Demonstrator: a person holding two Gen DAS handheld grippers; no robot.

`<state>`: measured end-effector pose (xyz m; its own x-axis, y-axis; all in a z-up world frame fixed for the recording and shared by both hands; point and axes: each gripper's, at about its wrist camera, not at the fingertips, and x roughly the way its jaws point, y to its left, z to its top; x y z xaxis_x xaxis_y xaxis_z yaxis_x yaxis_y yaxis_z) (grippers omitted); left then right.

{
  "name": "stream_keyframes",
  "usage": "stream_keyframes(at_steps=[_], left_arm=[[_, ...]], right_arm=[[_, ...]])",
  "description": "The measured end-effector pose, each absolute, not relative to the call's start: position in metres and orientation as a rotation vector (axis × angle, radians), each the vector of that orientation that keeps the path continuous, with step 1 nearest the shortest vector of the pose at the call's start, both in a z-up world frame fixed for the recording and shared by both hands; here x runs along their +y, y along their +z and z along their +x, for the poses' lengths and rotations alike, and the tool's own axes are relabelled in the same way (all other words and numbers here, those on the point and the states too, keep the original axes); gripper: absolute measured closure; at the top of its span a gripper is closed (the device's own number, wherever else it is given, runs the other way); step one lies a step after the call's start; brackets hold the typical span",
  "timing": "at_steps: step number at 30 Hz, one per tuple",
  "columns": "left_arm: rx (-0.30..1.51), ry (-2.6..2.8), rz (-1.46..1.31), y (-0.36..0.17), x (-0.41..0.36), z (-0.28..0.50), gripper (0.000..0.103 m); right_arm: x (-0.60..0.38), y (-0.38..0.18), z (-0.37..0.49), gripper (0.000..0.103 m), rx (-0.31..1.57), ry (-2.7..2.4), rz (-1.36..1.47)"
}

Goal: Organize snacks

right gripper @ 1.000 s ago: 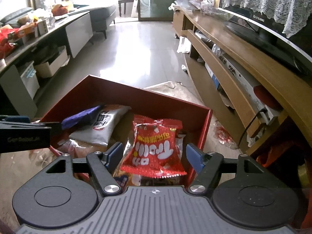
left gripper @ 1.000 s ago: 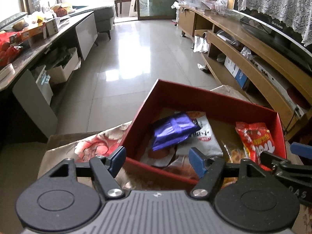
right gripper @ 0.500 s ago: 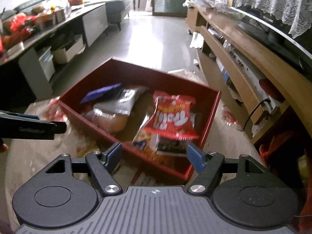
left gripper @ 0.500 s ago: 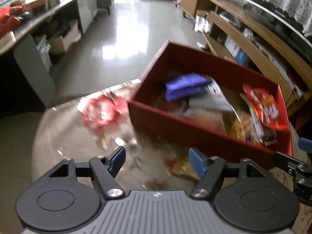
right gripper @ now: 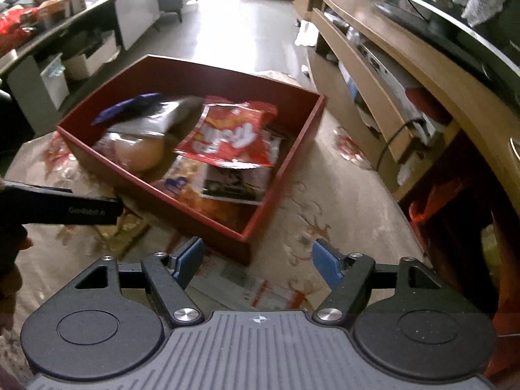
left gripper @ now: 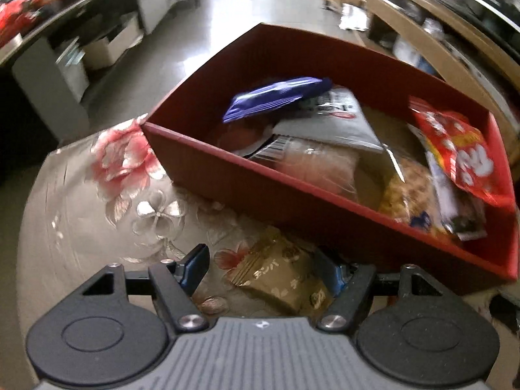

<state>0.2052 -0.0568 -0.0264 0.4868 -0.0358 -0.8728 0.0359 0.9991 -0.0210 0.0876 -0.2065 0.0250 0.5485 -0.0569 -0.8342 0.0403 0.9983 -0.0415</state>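
Two handheld tools are hanging over a worktop draped in a beige cloth with red and silver flowers. On it, a wide, shallow red cardboard box is sitting at an angle, one corner pointing away toward the glossy tiled floor. Inside the box, a grey-white snack packet is lying across the middle with a purple foil wrapper resting on its far end, and a clear bag holding something round and tan is lying against the near wall. A red crisp bag with white lettering is leaning over the right-hand part of the box, covering a yellow-orange packet and a flat printed sachet.

Outside the box, just beside its near wall, a small gold foil snack packet is lying on the cloth. The left tool is straddling this packet with its blue-padded fingers apart, the pads not pressing on it. The right tool is standing wide with nothing gripped, above a flat white-and-red printed wrapper lying near the box's closest corner
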Motion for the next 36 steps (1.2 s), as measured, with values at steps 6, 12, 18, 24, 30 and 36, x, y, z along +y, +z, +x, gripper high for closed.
stream_keyframes(at_steps=[6,12,18,24,30,36], left_arm=[[1.058,-0.016,0.011,-0.034,-0.065,0.202,0.026],[1.116,-0.071,0.053,-0.031,-0.051,0.176,0.023],[1.171,-0.109,0.024,-0.028,-0.029,0.152,0.024],[1.155,-0.136,-0.024,-0.023,-0.033,0.16,0.024],[1.177,-0.161,-0.037,-0.026,-0.037,0.17,0.024],[1.188,-0.157,-0.066,-0.024,-0.029,0.17,0.024]], right_arm=[[-0.211,0.016,0.086,0.023,1.012,-0.049,-0.028],[-0.212,0.011,0.084,0.022,1.045,-0.037,-0.042],[-0.21,0.008,0.079,0.021,1.078,0.015,-0.045],[-0.206,0.001,0.092,0.017,1.076,0.06,-0.075],[-0.21,-0.024,0.11,0.018,1.118,0.108,0.006],[-0.211,-0.023,0.101,0.015,1.163,0.192,0.106]])
